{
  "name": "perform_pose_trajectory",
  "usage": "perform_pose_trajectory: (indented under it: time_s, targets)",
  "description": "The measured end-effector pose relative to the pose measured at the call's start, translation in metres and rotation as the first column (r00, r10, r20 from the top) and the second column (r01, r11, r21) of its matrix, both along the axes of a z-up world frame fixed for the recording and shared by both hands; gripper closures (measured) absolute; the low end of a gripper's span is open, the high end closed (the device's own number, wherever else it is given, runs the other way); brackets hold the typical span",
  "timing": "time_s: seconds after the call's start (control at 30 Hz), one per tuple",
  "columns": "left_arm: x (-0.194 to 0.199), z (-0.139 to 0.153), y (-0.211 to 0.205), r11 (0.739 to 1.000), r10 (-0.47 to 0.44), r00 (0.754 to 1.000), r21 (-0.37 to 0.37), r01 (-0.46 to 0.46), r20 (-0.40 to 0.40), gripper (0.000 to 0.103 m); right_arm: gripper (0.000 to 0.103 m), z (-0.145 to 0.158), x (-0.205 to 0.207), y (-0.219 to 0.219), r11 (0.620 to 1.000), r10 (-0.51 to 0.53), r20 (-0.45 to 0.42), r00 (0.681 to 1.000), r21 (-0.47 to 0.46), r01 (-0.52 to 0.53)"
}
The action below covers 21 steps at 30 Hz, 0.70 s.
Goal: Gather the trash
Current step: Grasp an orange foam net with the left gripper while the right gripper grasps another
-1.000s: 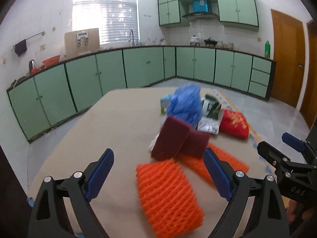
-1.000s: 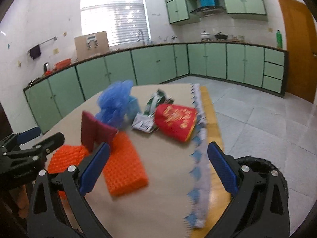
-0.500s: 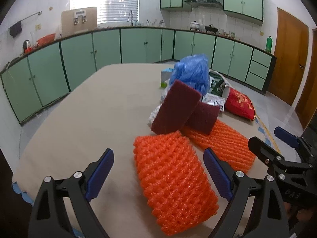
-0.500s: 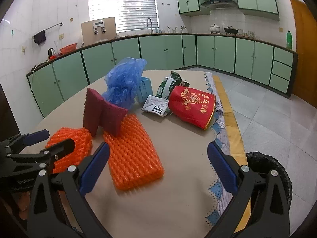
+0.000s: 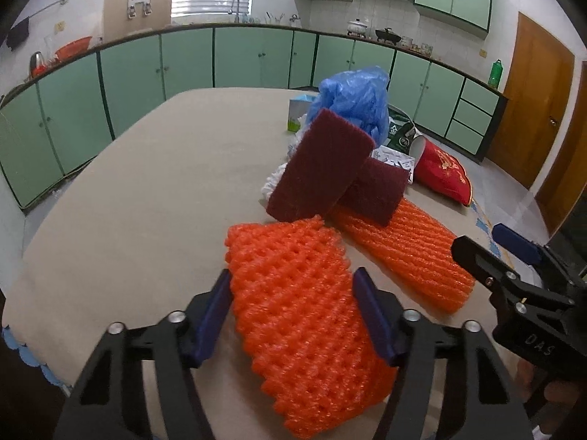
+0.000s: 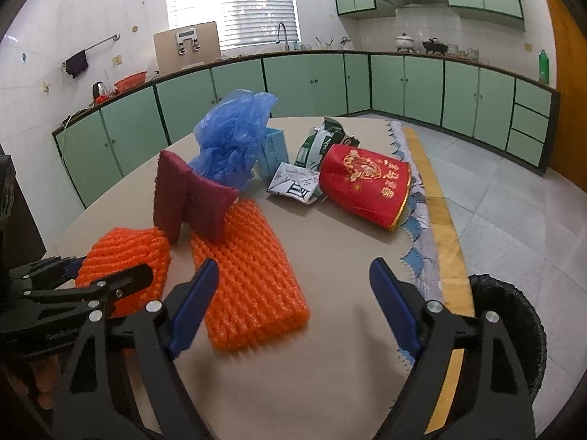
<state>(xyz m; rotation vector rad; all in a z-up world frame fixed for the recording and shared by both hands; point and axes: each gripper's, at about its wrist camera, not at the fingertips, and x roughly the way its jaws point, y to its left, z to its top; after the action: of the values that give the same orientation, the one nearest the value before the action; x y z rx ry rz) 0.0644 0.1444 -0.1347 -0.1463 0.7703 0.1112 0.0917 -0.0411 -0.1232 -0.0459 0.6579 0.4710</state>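
Two orange foam nets lie on the beige table [image 5: 146, 201]. The nearer net [image 5: 304, 315] sits between the blue pads of my left gripper [image 5: 293, 293]. Its jaws are closing on the net's sides, and the net does not look squeezed. In the right wrist view the same left gripper [image 6: 91, 269] straddles that net [image 6: 128, 253]. My right gripper [image 6: 293, 293] is wide and closing. The flatter second net [image 6: 249, 275] lies just inside its left finger, apart from the pads. From the left wrist view the right gripper [image 5: 493, 253] hovers beside that net [image 5: 407, 249].
Behind the nets are two maroon scouring pads [image 6: 190, 198], a blue plastic bag [image 6: 234, 139], a small carton [image 6: 273, 152], crumpled wrappers [image 6: 297, 183] and a red pouch [image 6: 367, 187]. A black-lined bin [image 6: 513, 330] stands on the floor off the table's right edge.
Both grippers have tipped down closer to the table. The left jaws have narrowed around the near orange net. The right jaws have narrowed a little beside the second net.
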Motion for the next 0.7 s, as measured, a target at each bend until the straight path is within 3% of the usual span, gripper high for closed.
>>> perform_pose_trajectory:
  time_s: [0.17,0.23,0.5,0.7]
  targets:
    - [-0.001,0.006,-0.001,1.0,0.015,1.0,0.012,-0.015,0.021,0.066,0.031,-0.005,0.001,0.008,0.999,0.043,-0.031,0.999,-0.006,-0.043]
    - [0.0,0.006,0.001,1.0,0.021,1.0,0.003,-0.021,0.021,0.069,0.037,-0.008,0.001,0.01,0.998,0.06,-0.051,0.997,-0.005,-0.061]
    - [0.0,0.016,0.001,1.0,0.029,0.999,0.006,-0.03,0.045,0.08,0.081,-0.012,-0.002,0.018,0.991,0.131,-0.092,0.987,-0.007,-0.132]
    - [0.0,0.023,0.001,0.999,0.034,0.998,0.01,-0.034,0.061,0.083,0.086,0.0,-0.006,0.015,0.992,0.122,-0.053,0.991,-0.01,-0.122]
